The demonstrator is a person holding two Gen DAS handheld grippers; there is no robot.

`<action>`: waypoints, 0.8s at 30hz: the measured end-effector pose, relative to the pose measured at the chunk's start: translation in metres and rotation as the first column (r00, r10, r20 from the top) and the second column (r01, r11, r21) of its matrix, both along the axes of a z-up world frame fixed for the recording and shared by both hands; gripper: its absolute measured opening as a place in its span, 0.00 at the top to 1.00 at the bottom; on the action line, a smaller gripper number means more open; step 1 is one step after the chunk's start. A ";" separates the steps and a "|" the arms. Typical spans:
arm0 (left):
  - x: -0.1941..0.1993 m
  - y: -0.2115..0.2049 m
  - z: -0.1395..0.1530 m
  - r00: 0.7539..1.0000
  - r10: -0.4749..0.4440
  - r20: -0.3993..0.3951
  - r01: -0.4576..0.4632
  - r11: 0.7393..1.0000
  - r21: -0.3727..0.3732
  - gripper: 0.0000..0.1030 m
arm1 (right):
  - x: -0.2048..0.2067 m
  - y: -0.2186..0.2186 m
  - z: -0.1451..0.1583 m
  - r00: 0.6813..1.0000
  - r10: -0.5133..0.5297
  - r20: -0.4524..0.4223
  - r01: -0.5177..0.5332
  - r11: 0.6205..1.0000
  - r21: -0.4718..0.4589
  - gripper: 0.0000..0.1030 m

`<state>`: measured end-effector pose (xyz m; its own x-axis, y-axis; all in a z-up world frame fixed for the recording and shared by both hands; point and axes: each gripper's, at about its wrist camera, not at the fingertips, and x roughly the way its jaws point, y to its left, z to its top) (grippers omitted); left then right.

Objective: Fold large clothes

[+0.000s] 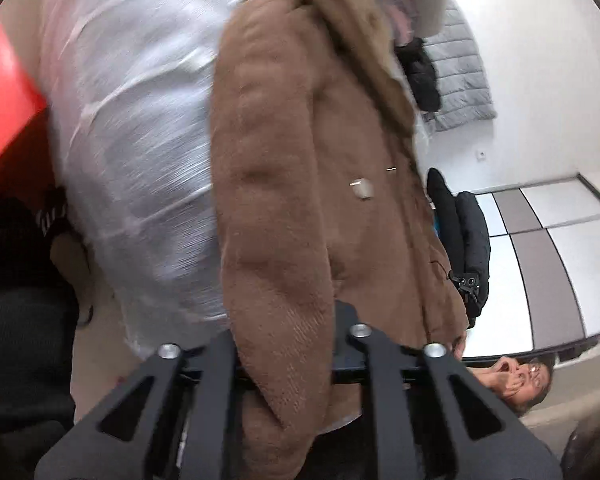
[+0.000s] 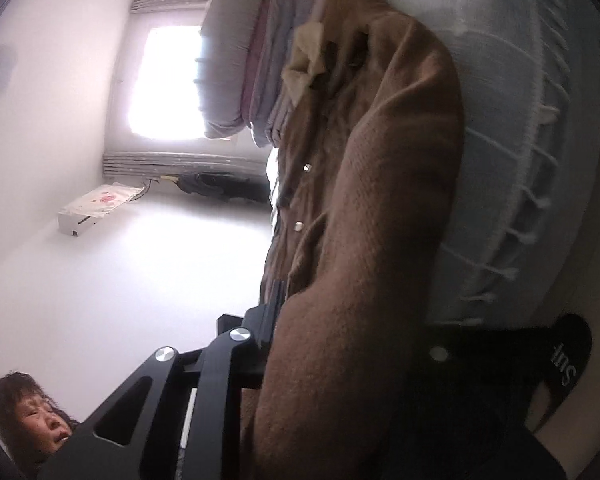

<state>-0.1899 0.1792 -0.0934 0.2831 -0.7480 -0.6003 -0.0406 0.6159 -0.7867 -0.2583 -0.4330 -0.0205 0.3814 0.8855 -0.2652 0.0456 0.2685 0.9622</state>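
Left gripper point(image 1: 288, 344) and right gripper point(image 2: 300, 344) each clamped on coat point(image 1: 300, 160), lifted against pale bedspread point(image 1: 132, 140); thick fleece liable to slip out, heavy under shallow bites.

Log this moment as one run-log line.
step: folding | left hand-held gripper: shut on brown coat | right hand-held gripper: shut on brown coat | coat: lying on white bedspread | fold: not finished
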 end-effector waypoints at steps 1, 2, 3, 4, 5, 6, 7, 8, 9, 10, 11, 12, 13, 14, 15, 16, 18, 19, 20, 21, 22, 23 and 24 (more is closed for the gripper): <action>-0.002 -0.002 0.014 0.999 0.011 0.033 -0.010 1.000 -0.019 0.92 | -0.002 0.003 0.010 0.999 -0.020 0.038 0.019 0.999 0.027 0.86; -0.003 -0.004 0.025 0.998 0.020 0.061 -0.018 0.999 -0.039 0.94 | -0.003 0.005 0.018 0.997 -0.041 0.070 0.037 0.997 0.061 0.86; -0.006 -0.005 0.048 0.992 0.036 0.123 -0.026 0.997 -0.077 0.95 | -0.005 0.008 0.031 0.990 -0.074 0.117 0.061 0.992 0.109 0.87; -0.009 -0.006 0.070 0.983 0.045 0.179 -0.028 0.995 -0.097 0.95 | -0.007 0.012 0.042 0.984 -0.095 0.152 0.073 0.987 0.143 0.87; -0.011 -0.007 0.086 0.975 0.049 0.216 -0.028 0.994 -0.102 0.95 | -0.008 0.016 0.046 0.979 -0.108 0.175 0.079 0.983 0.166 0.87; -0.015 -0.009 0.109 0.963 0.053 0.266 -0.023 0.993 -0.114 0.95 | -0.010 0.019 0.055 0.970 -0.130 0.206 0.087 0.975 0.205 0.86; -0.018 -0.010 0.126 0.952 0.055 0.302 -0.018 0.992 -0.124 0.95 | -0.012 0.021 0.062 0.962 -0.149 0.230 0.092 0.967 0.238 0.86; -0.022 -0.012 0.142 0.941 0.054 0.333 -0.011 0.991 -0.130 0.95 | -0.013 0.021 0.066 0.956 -0.162 0.246 0.094 0.960 0.265 0.86; -0.029 -0.012 0.160 0.928 0.050 0.369 0.003 0.990 -0.142 0.95 | -0.018 0.020 0.073 0.944 -0.184 0.272 0.094 0.945 0.313 0.86; -0.037 -0.014 0.176 0.914 0.042 0.402 0.020 0.989 -0.149 0.95 | -0.023 0.018 0.079 0.934 -0.202 0.294 0.094 0.935 0.342 0.86; -0.050 -0.014 0.192 0.898 0.028 0.439 0.042 0.988 -0.150 0.95 | -0.028 0.014 0.084 0.926 -0.215 0.312 0.092 0.927 0.364 0.86; -0.056 -0.012 0.200 0.892 0.019 0.452 0.055 0.987 -0.149 0.95 | -0.040 0.005 0.095 0.912 -0.235 0.337 0.096 0.920 0.381 0.86; -0.066 -0.009 0.207 0.890 0.005 0.455 0.070 0.987 -0.148 0.95 | -0.047 -0.001 0.101 0.904 -0.246 0.350 0.102 0.918 0.384 0.86; -0.072 -0.006 0.208 0.896 -0.005 0.445 0.078 0.986 -0.147 0.94 | -0.060 -0.011 0.105 0.895 -0.265 0.358 0.115 0.914 0.389 0.86; -0.080 0.000 0.203 0.909 -0.026 0.415 0.088 0.987 -0.131 0.94 | -0.070 -0.019 0.105 0.892 -0.281 0.354 0.132 0.912 0.389 0.86; -0.085 0.005 0.191 0.924 -0.043 0.379 0.092 0.990 -0.111 0.94 | -0.082 -0.027 0.101 0.894 -0.297 0.336 0.158 0.909 0.385 0.84; -0.088 0.019 0.152 0.962 -0.052 0.267 0.092 0.986 -0.137 0.93 | -0.101 -0.042 0.076 0.909 -0.327 0.260 0.224 0.906 0.359 0.83; -0.088 0.026 0.128 0.978 -0.036 0.206 0.073 0.981 -0.179 0.93 | -0.105 -0.045 0.061 0.915 -0.338 0.219 0.244 0.898 0.366 0.83; -0.087 0.033 0.108 0.988 -0.014 0.155 0.046 0.978 -0.203 0.93 | -0.107 -0.046 0.046 0.918 -0.352 0.182 0.264 0.887 0.380 0.83; -0.087 0.039 0.088 0.994 0.014 0.107 0.011 0.974 -0.228 0.93 | -0.110 -0.046 0.033 0.920 -0.364 0.146 0.285 0.876 0.389 0.83; -0.083 0.043 0.077 0.995 0.037 0.088 -0.012 0.962 -0.271 0.93 | -0.109 -0.044 0.021 0.920 -0.373 0.118 0.302 0.869 0.391 0.83; -0.075 0.045 0.075 0.995 0.053 0.090 -0.025 0.955 -0.294 0.93 | -0.104 -0.042 0.017 0.919 -0.378 0.113 0.304 0.861 0.408 0.83; -0.064 0.046 0.080 0.992 0.066 0.105 -0.032 0.956 -0.293 0.93 | -0.099 -0.040 0.017 0.919 -0.377 0.117 0.299 0.858 0.418 0.83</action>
